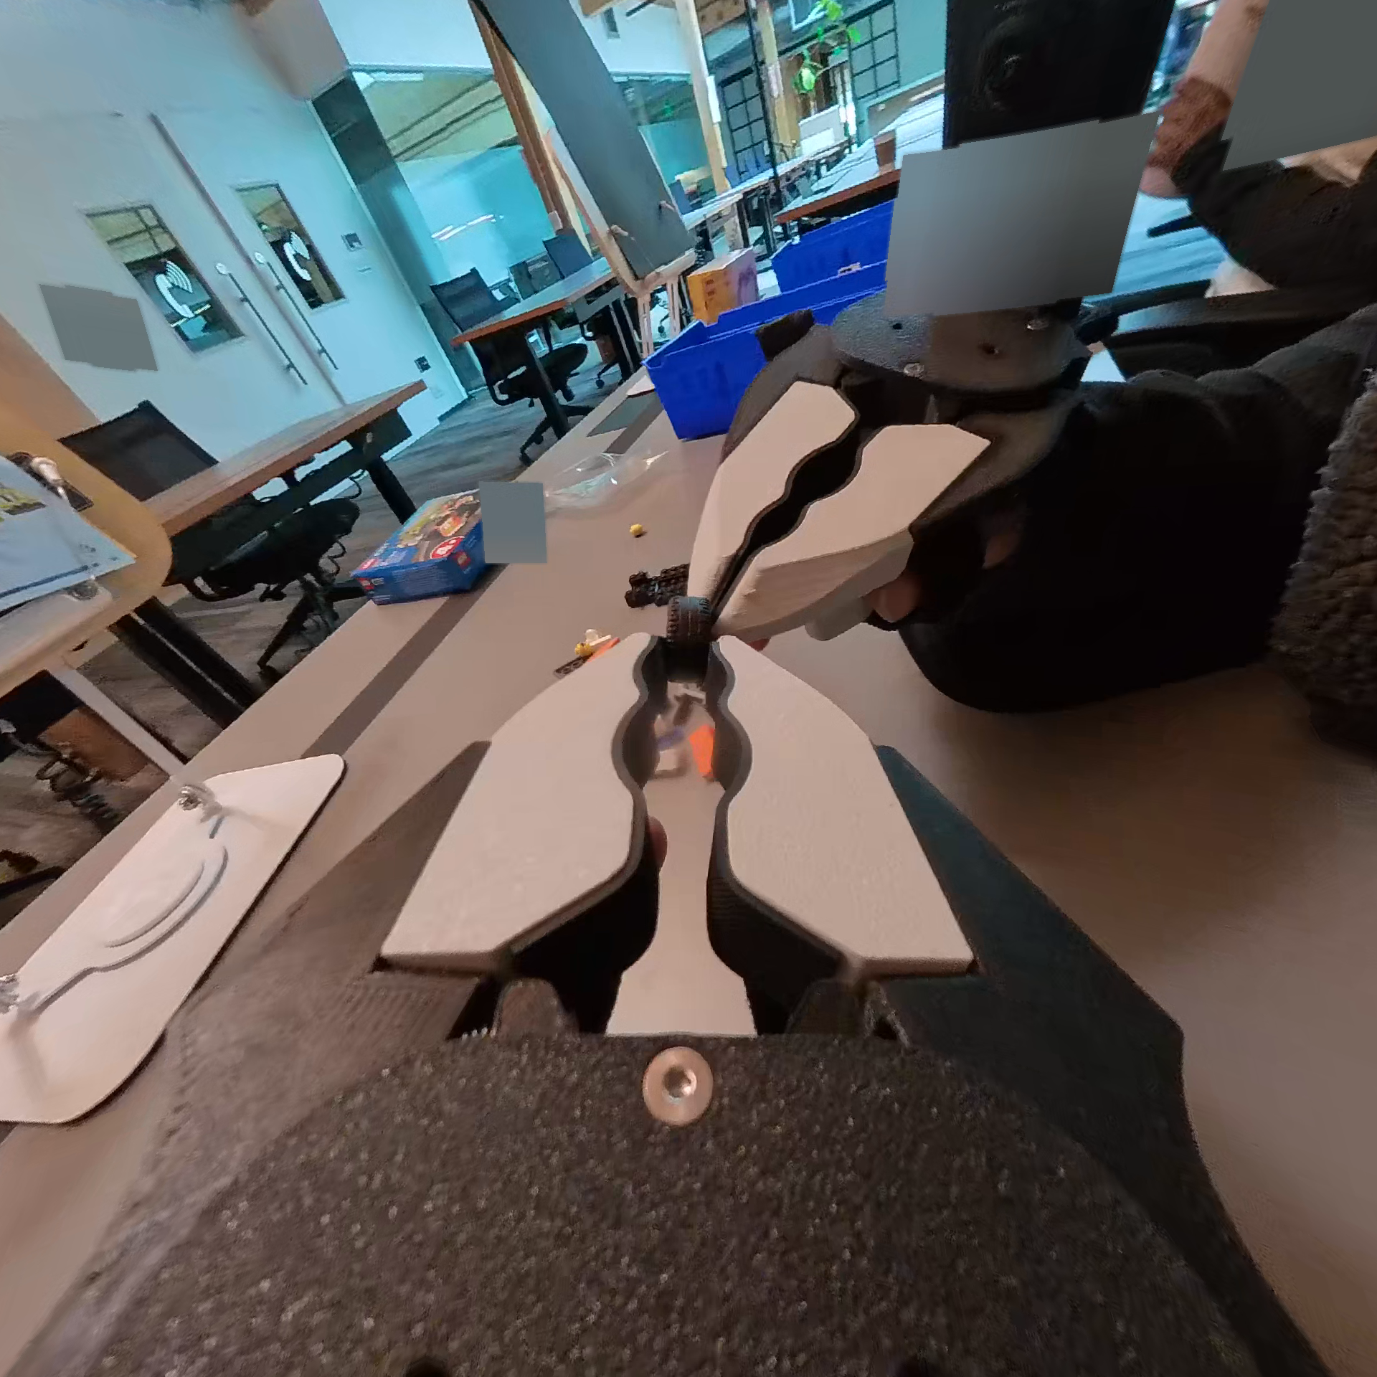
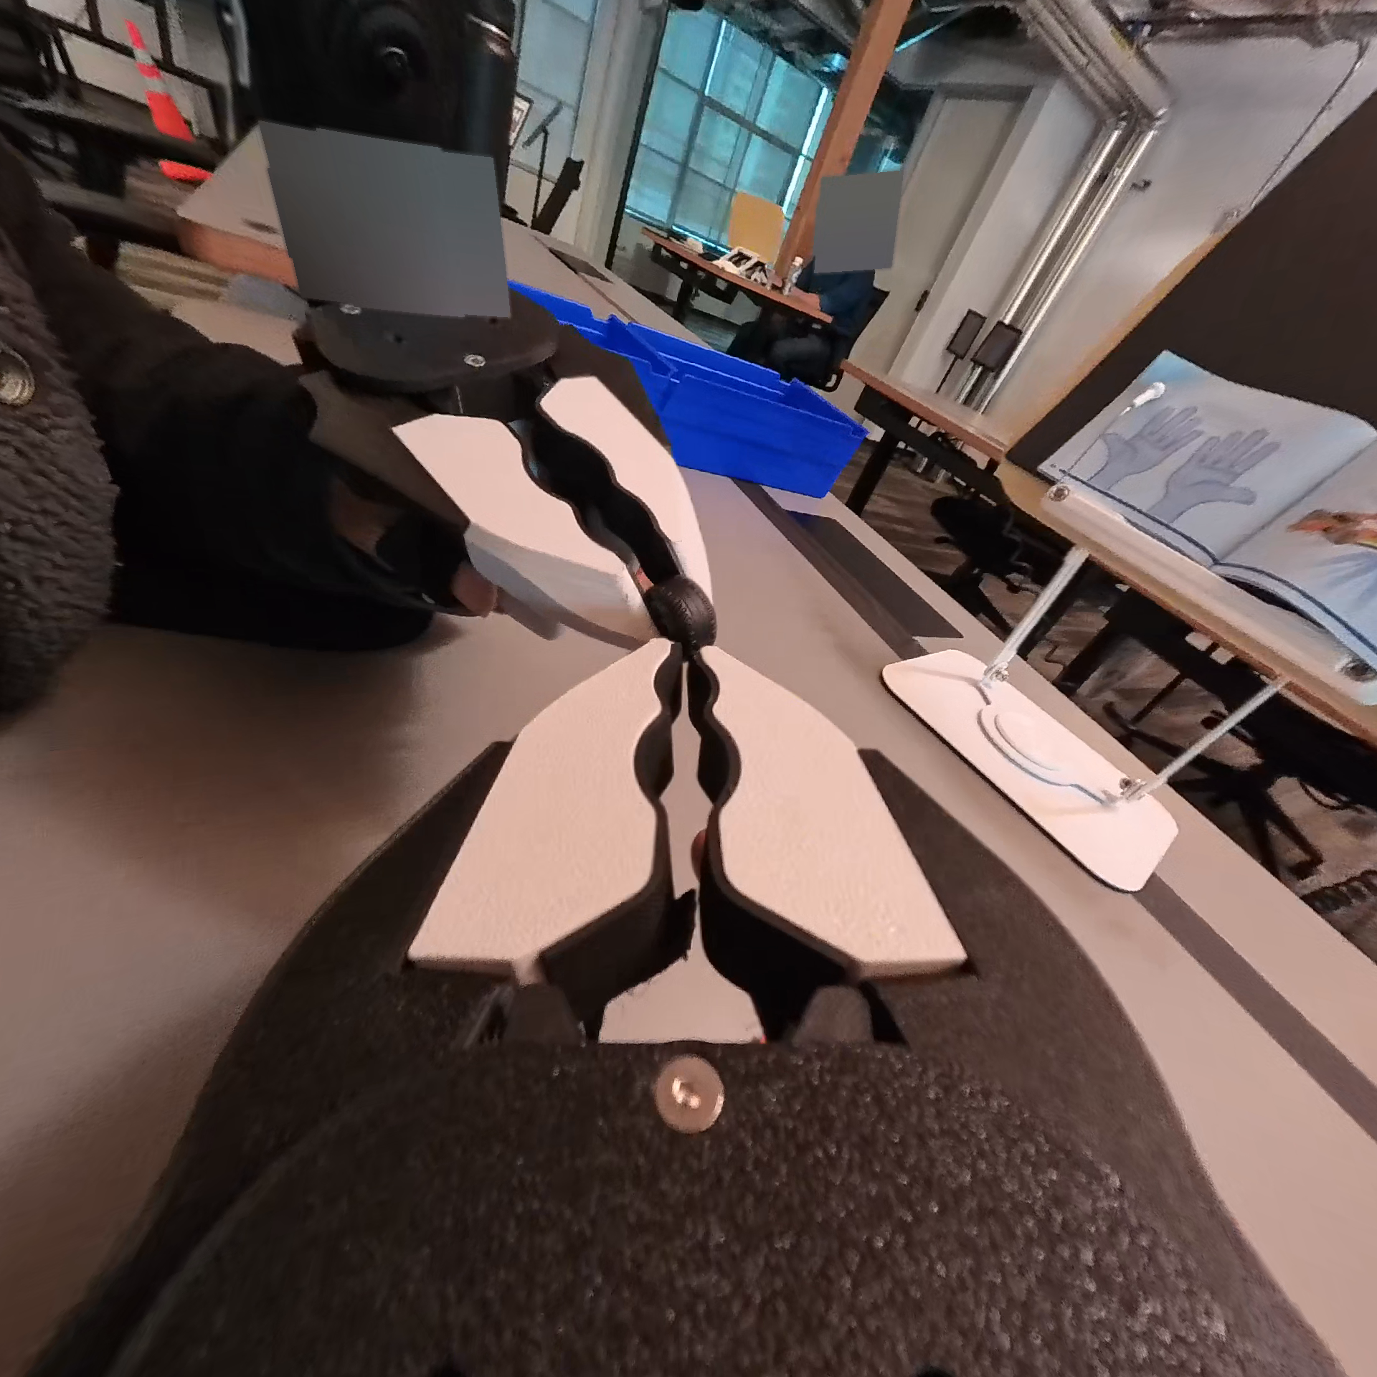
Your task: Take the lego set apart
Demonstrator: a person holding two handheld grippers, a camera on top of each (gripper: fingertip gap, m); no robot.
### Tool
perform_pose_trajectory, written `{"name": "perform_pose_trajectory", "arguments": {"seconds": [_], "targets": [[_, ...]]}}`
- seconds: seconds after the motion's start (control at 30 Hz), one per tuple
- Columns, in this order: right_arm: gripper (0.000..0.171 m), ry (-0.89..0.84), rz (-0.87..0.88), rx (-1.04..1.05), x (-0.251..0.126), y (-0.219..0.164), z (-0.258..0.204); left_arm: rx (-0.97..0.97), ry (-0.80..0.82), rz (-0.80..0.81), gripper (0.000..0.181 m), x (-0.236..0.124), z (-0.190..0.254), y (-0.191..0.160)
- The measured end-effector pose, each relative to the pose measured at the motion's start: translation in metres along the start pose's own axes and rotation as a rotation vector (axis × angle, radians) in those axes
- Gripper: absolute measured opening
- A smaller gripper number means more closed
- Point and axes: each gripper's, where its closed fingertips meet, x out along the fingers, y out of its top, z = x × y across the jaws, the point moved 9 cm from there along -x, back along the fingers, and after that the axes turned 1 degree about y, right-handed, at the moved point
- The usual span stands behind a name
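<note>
A small black lego wheel (image 1: 689, 620) hangs above the grey table (image 1: 969, 820), held between the tips of both grippers. My left gripper (image 1: 684, 657) is shut on its dark lower part. My right gripper (image 1: 715, 622) comes in from the upper right and is shut on the tyre's edge. In the right wrist view my right gripper (image 2: 686, 654) is almost fully closed, pinching the edge of the wheel (image 2: 682, 605), which sits in the tips of the left gripper (image 2: 674, 596). Loose pieces lie beyond: a black part (image 1: 656, 585), a small white and orange piece (image 1: 596, 642), and orange and white bits (image 1: 700, 749) under my left fingers.
A blue lego box (image 1: 421, 555), a tiny yellow piece (image 1: 635, 530) and a clear bag (image 1: 603, 473) lie farther back. Blue bins (image 1: 708, 372) (image 2: 745, 417) stand at the back. A white stand base (image 1: 149, 931) (image 2: 1036, 760) holds an open booklet (image 2: 1229, 507). Gloved hands hold both grippers. Both grippers' tips are close together, under 4 cm apart.
</note>
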Motion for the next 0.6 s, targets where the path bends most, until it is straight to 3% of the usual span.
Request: {"name": "perform_pose_trajectory", "arguments": {"seconds": [0.6], "targets": [[0.008, 0.172, -0.025, -0.128, -0.0017, 0.0054, -0.0059, 0.107, -0.192, -0.029, 0.011, -0.0083, 0.0020, 0.0014]]}}
